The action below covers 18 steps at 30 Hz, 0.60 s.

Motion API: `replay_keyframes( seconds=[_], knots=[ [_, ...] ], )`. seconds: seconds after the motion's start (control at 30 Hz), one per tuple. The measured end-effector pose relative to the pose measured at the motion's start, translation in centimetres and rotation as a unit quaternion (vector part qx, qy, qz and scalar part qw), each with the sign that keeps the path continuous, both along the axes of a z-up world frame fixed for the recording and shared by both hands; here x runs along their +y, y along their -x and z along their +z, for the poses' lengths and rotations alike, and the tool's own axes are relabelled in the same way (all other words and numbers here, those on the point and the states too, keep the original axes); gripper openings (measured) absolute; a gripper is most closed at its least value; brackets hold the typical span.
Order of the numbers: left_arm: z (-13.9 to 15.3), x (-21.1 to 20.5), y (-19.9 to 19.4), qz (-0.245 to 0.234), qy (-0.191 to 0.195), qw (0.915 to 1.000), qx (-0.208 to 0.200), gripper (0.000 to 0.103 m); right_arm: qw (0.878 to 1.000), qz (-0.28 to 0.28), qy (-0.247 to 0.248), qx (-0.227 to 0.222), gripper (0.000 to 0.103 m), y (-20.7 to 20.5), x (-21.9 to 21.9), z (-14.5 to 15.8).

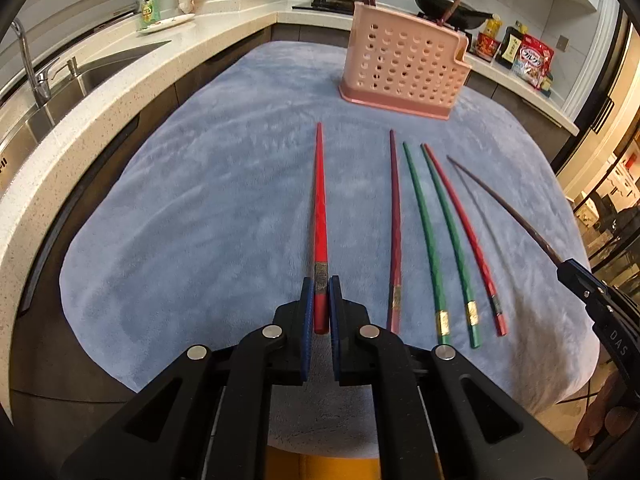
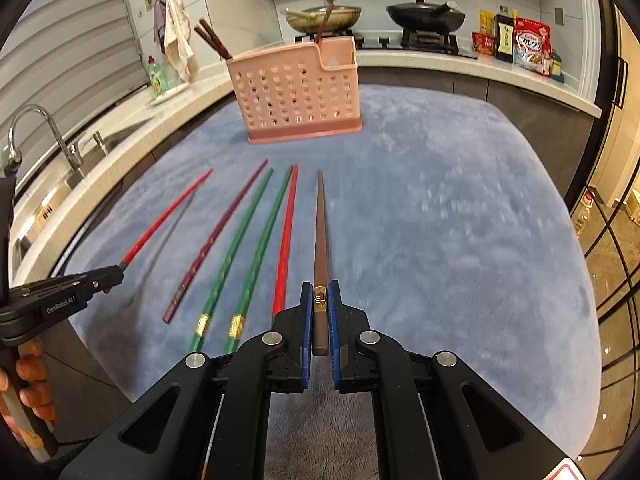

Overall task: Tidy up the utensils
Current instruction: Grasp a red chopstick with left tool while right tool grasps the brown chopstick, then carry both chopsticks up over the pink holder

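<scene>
My left gripper (image 1: 320,286) is shut on the thick end of a red chopstick (image 1: 320,200), held just above the blue cloth (image 1: 180,220). My right gripper (image 2: 320,290) is shut on a brown chopstick (image 2: 321,232), also lifted; it shows in the left wrist view (image 1: 508,208) too. On the cloth between them lie a maroon chopstick (image 1: 395,224), two green chopsticks (image 1: 424,224), (image 1: 450,224) and another red chopstick (image 1: 464,232). A pink perforated utensil holder (image 1: 404,64) stands at the far side with two dark chopsticks (image 2: 212,38) in it.
A steel sink (image 1: 80,76) with tap (image 1: 28,64) is on the left counter. Detergent bottle (image 1: 150,2), pans on the stove (image 2: 424,14) and food packets (image 2: 530,46) line the back counter. A glass door is at the right.
</scene>
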<state>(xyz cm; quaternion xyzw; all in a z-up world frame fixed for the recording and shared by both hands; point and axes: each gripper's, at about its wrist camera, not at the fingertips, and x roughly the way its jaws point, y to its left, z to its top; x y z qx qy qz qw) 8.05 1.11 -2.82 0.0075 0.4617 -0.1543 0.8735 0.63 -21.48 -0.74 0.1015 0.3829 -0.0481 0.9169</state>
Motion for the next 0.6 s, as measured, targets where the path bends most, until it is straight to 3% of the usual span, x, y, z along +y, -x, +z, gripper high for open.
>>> replay_keyframes(
  seconds=[0.6],
  knots=[
    [8.1, 0.0, -2.7, 0.011, 0.045, 0.9962, -0.073, 0.007, 0.995, -0.021, -0.021, -0.097, 0.007, -2.0, -3.4, 8.1]
  ],
)
